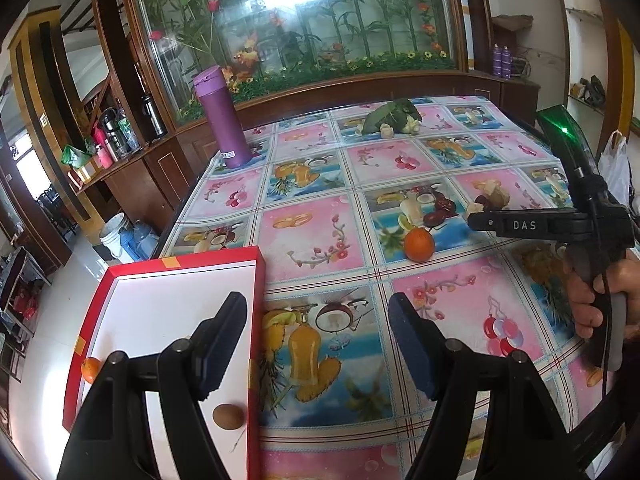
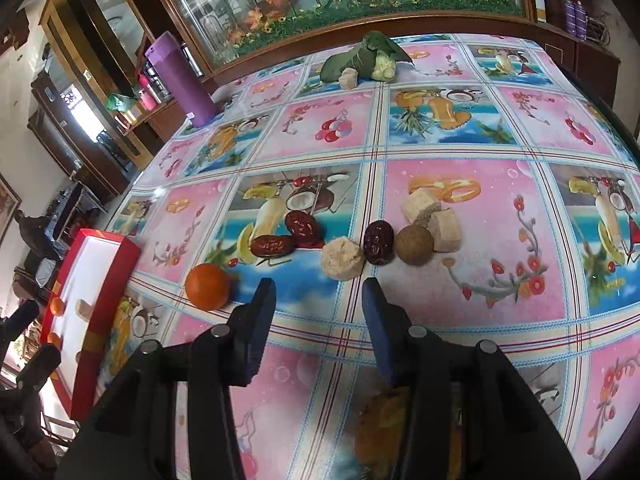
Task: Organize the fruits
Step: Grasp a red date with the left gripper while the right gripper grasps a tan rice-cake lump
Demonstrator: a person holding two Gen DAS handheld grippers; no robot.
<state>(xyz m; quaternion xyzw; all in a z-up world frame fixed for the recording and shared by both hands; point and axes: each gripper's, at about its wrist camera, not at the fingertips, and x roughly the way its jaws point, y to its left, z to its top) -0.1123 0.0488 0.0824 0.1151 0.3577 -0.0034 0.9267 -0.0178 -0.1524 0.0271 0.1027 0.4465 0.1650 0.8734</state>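
Note:
My left gripper (image 1: 318,340) is open and holds nothing. Its left finger hangs over the red box (image 1: 256,300), its right finger over the tablecloth. Inside the white-lined box lie a small orange (image 1: 90,370) and a brown round fruit (image 1: 228,416). My right gripper (image 2: 320,312) is open and empty, low over the table just short of a pale round chunk (image 2: 343,258). An orange (image 2: 207,286) sits to its left. Three red dates (image 2: 273,246) (image 2: 302,224) (image 2: 378,242), a brown round fruit (image 2: 414,245) and pale cubes (image 2: 420,204) lie beyond.
A purple flask (image 2: 182,84) stands at the far left corner of the table. A cauliflower with green leaves (image 2: 368,62) lies at the far edge. The red box (image 2: 108,280) overhangs the table's left side. A hand (image 1: 592,296) holds the right gripper tool.

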